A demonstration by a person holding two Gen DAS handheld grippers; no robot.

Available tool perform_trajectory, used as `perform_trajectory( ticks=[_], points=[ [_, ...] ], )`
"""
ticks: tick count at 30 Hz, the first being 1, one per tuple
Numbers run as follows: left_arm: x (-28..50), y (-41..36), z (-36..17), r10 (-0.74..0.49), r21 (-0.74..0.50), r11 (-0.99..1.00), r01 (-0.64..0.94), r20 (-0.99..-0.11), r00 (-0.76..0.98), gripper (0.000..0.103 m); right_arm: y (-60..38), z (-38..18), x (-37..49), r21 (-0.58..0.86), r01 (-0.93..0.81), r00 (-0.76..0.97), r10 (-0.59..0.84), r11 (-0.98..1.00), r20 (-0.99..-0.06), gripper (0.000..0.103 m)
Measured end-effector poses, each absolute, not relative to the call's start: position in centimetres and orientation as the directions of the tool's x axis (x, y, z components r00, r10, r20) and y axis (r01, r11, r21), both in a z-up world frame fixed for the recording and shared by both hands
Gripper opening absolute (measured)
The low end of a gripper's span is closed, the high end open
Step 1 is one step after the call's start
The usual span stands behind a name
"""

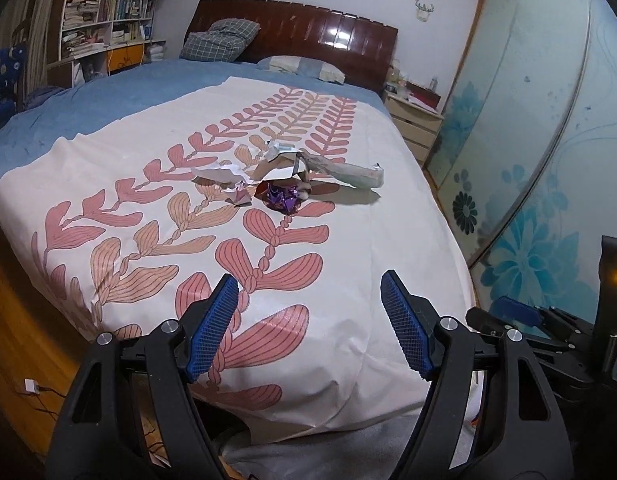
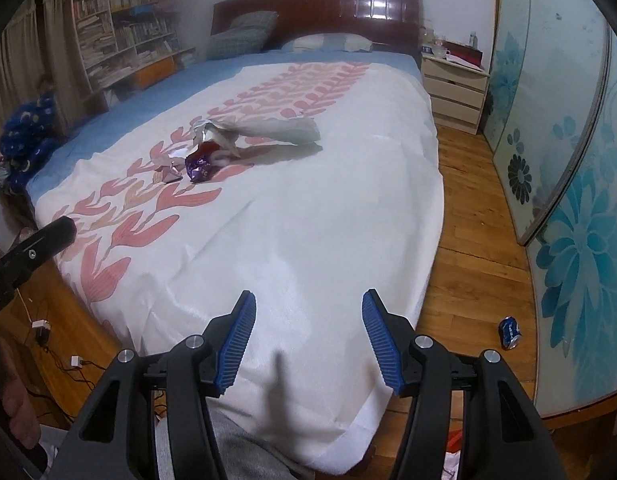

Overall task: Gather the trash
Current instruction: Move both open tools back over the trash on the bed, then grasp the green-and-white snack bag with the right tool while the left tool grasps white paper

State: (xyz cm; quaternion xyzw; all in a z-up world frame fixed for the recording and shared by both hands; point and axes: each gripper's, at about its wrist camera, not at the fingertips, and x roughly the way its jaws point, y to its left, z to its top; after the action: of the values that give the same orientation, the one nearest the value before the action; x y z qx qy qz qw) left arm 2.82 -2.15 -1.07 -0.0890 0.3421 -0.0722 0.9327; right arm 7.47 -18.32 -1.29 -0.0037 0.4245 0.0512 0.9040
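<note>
Here both tools hang above the foot of the bed (image 1: 348, 340). The left tool (image 1: 308, 320) is spread and holds nothing; the right tool (image 2: 308, 336) likewise. The trash sits well ahead, mid-bed on the leaf-print cover: a purple wrapper (image 1: 283, 199), torn white paper (image 1: 220, 172) touching it, and a long crumpled bag (image 1: 348, 172). A blue can (image 2: 510, 333) lies on the floor (image 2: 468, 220).

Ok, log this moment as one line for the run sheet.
left gripper: open, empty | right gripper: open, empty | trash pile: mid-bed, untouched | purple wrapper: nearest edge of pile | blue can: on floor
</note>
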Motion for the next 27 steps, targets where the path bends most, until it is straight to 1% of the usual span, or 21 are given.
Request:
perform_trajectory(
  ticks=[2, 5, 7, 9, 10, 12, 13, 14, 17, 21, 22, 23, 24, 25, 26, 27],
  points=[
    [3.3, -2.0, -1.4, -0.186, -0.209, 0.976, 0.066, -0.631, 0.753, 0.074, -18.3, -1.1, 8.4, 0.03, -0.117, 0.652, 0.1, 0.993, -0.752, 0.064],
    [4.3, -1.4, -1.8, -0.176, -0.214, 0.976, 0.046, -0.639, 0.749, 0.074, -17.8, -0.9, 10.7, -0.048, -0.159, 0.706, 0.079, 0.986, -0.704, 0.07],
    [5.1, -0.8, -2.1, -0.179, -0.228, 0.973, 0.037, -0.642, 0.745, 0.074, -17.3, -1.1, 13.6, -0.083, -0.227, 0.716, 0.109, 0.97, -0.689, 0.074],
    [5.7, -0.4, -2.1, -0.178, -0.238, 0.971, 0.028, -0.64, 0.748, 0.074, -16.7, -1.1, 16.2, -0.14, -0.265, 0.742, 0.11, 0.954, -0.661, 0.074],
    [6.1, -0.2, -2.1, -0.181, -0.243, 0.97, 0.027, -0.638, 0.749, 0.074, -16.5, -1.0, 17.8, -0.185, -0.268, 0.762, 0.091, 0.945, -0.641, 0.075],
    [6.8, 0.1, -2.1, -0.183, -0.25, 0.968, 0.024, -0.638, 0.748, 0.074, -16.1, -0.9, 20.5, -0.231, -0.269, 0.784, 0.073, 0.935, -0.617, 0.075],
    [7.1, 0.2, -2.1, -0.186, -0.253, 0.967, 0.024, -0.639, 0.746, 0.074, -15.7, -1.0, 22.1, -0.255, -0.277, 0.793, 0.071, 0.926, -0.605, 0.078],
    [7.4, 0.3, -2.1, -0.19, -0.259, 0.966, 0.024, -0.64, 0.745, 0.074, -15.3, -1.2, 23.6, -0.286, -0.289, 0.797, 0.064, 0.914, -0.6, 0.081],
    [8.7, 0.4, -2.3, -0.207, -0.273, 0.961, 0.033, -0.641, 0.739, 0.074, -13.6, -2.4, 27.0, -0.349, -0.339, 0.79, 0.063, 0.874, -0.609, 0.083],
    [10.8, 1.2, -2.9, -0.238, -0.324, 0.946, 0.023, -0.642, 0.729, 0.074, -11.6, -5.2, 31.2, -0.409, -0.385, 0.769, 0.043, 0.828, -0.637, 0.081],
    [11.3, 1.3, -3.1, -0.244, -0.336, 0.942, 0.019, -0.643, 0.726, 0.074, -11.2, -5.6, 31.9, -0.404, -0.393, 0.765, 0.05, 0.826, -0.642, 0.081],
    [11.9, 1.5, -3.3, -0.248, -0.344, 0.939, 0.015, -0.645, 0.723, 0.074, -10.9, -6.1, 32.7, -0.387, -0.405, 0.753, 0.062, 0.828, -0.655, 0.078],
    [12.7, 1.6, -3.5, -0.249, -0.344, 0.939, 0.014, -0.649, 0.719, 0.074, -10.6, -6.6, 33.5, -0.364, -0.419, 0.734, 0.074, 0.832, -0.675, 0.071],
    [13.2, 1.6, -3.6, -0.247, -0.341, 0.94, 0.014, -0.652, 0.717, 0.074, -10.5, -7.2, 34.2, -0.342, -0.431, 0.709, 0.078, 0.835, -0.701, 0.044],
    [13.9, 1.7, -3.8, -0.244, -0.336, 0.942, 0.013, -0.655, 0.715, 0.074, -10.3, -7.5, 34.4, -0.329, -0.437, 0.695, 0.082, 0.837, -0.714, 0.011],
    [14.7, 1.8, -4.1, -0.242, -0.334, 0.943, 0.013, -0.658, 0.713, 0.074, -10.3, -7.5, 34.3, -0.303, -0.444, 0.686, 0.102, 0.843, -0.72, 0.006]
  ],
)
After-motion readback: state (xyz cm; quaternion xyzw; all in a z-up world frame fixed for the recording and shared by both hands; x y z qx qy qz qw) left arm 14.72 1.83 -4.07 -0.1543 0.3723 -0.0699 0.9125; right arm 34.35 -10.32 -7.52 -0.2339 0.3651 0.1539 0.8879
